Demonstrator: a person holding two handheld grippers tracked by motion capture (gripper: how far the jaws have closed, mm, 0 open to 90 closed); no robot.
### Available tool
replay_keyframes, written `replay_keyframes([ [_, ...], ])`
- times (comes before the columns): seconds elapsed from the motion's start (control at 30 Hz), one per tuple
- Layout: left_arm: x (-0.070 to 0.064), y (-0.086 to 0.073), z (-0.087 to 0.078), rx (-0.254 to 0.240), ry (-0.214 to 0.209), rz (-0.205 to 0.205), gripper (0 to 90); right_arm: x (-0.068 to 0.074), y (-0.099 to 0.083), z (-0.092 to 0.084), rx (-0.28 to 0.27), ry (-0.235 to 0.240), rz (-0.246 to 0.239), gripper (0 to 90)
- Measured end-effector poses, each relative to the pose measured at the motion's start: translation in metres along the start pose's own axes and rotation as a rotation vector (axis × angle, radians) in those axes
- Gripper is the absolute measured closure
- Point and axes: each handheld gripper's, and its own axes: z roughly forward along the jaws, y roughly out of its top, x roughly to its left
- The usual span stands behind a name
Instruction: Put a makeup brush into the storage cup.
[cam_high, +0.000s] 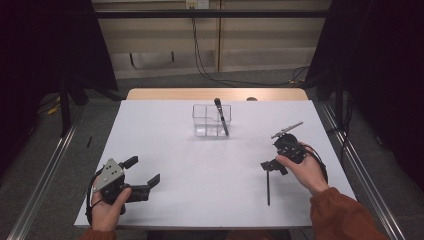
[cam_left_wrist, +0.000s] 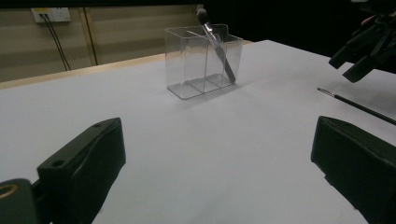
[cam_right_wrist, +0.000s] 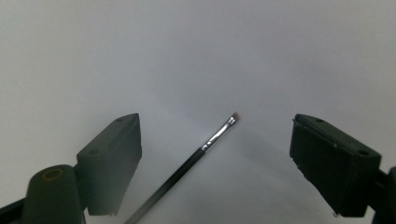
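A thin black brush (cam_high: 268, 187) lies flat on the white table top (cam_high: 200, 165) at the right. My right gripper (cam_high: 274, 159) hovers over its far end, pointing down, open. In the right gripper view the brush's tip end (cam_right_wrist: 219, 135) lies between the two spread jaws, and neither pad touches it. My left gripper (cam_high: 142, 171) rests open near the front left with nothing between its jaws. A clear divided holder (cam_high: 211, 120) stands at the middle back, with a thicker black-handled brush (cam_high: 220, 115) leaning in it. The left gripper view has the holder (cam_left_wrist: 187, 65), that brush (cam_left_wrist: 217, 44), the thin brush (cam_left_wrist: 359, 106) and the right gripper (cam_left_wrist: 362, 51).
The white sheet covers a wooden table whose back edge (cam_high: 215, 94) shows behind it. A small dark thing (cam_high: 251, 99) sits at that edge. Metal rails run along both sides of the table, and cables hang on the wall behind.
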Motion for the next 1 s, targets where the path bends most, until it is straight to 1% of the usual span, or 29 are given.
replay_keyframes([
  [0.13, 0.000, 0.000, 0.000, 0.001, -0.002, 0.000, 3.0, -0.001, 0.004, 0.005, 0.093, 0.016, 0.015, 16.6],
  [0.2, 0.000, 0.000, 0.000, 0.001, -0.002, 0.000, 3.0, -0.001, 0.005, 0.007, 0.125, 0.007, 0.004, 16.7],
  [0.23, 0.000, 0.000, 0.000, 0.002, -0.001, 0.000, 3.0, -0.001, 0.006, 0.008, 0.126, -0.003, 0.002, 17.0],
  [0.27, 0.000, 0.000, 0.000, 0.002, -0.001, 0.000, 3.0, 0.000, 0.006, 0.009, 0.129, -0.010, -0.010, 17.1],
  [0.37, 0.000, 0.000, 0.000, 0.003, -0.004, 0.002, 3.0, 0.002, 0.008, 0.010, 0.142, -0.001, -0.018, 16.5],
  [0.43, 0.000, 0.000, 0.000, 0.003, -0.003, 0.004, 3.0, 0.003, 0.010, 0.012, 0.169, 0.012, -0.005, 15.6],
  [0.47, 0.000, 0.000, 0.000, 0.002, -0.003, 0.003, 3.0, 0.003, 0.011, 0.013, 0.188, 0.016, -0.009, 14.5],
  [0.5, 0.001, -0.001, 0.000, 0.002, -0.003, 0.002, 3.0, 0.003, 0.012, 0.015, 0.202, 0.018, -0.001, 14.2],
  [0.53, 0.001, -0.001, 0.000, 0.003, -0.003, 0.003, 3.0, 0.002, 0.013, 0.016, 0.216, 0.011, -0.004, 13.3],
  [0.6, 0.001, 0.000, 0.000, 0.003, -0.002, 0.005, 3.0, 0.003, 0.015, 0.018, 0.226, 0.008, 0.005, 10.5],
  [0.67, 0.000, 0.000, 0.000, 0.003, -0.003, 0.004, 3.0, 0.003, 0.015, 0.020, 0.254, 0.021, 0.007, 10.5],
  [0.73, 0.000, 0.000, 0.000, 0.004, -0.004, 0.005, 3.0, 0.003, 0.015, 0.022, 0.265, 0.009, 0.006, 10.5],
  [0.77, 0.000, 0.000, 0.000, 0.004, -0.004, 0.005, 3.0, 0.004, 0.015, 0.023, 0.277, 0.015, 0.021, 10.7],
  [0.8, 0.001, -0.001, 0.001, 0.004, -0.004, 0.004, 3.0, 0.003, 0.015, 0.023, 0.276, 0.013, 0.019, 11.7],
  [0.9, 0.000, -0.001, 0.001, 0.010, -0.007, 0.010, 3.0, 0.002, 0.015, 0.021, 0.261, 0.040, 0.020, 25.8],
  [0.97, 0.000, 0.000, 0.001, 0.012, -0.006, 0.014, 3.0, 0.003, 0.014, 0.022, 0.267, 0.028, 0.025, 26.6],
  [1.0, 0.000, 0.000, 0.001, 0.012, -0.007, 0.014, 3.0, 0.003, 0.014, 0.023, 0.269, 0.031, 0.028, 28.4],
])
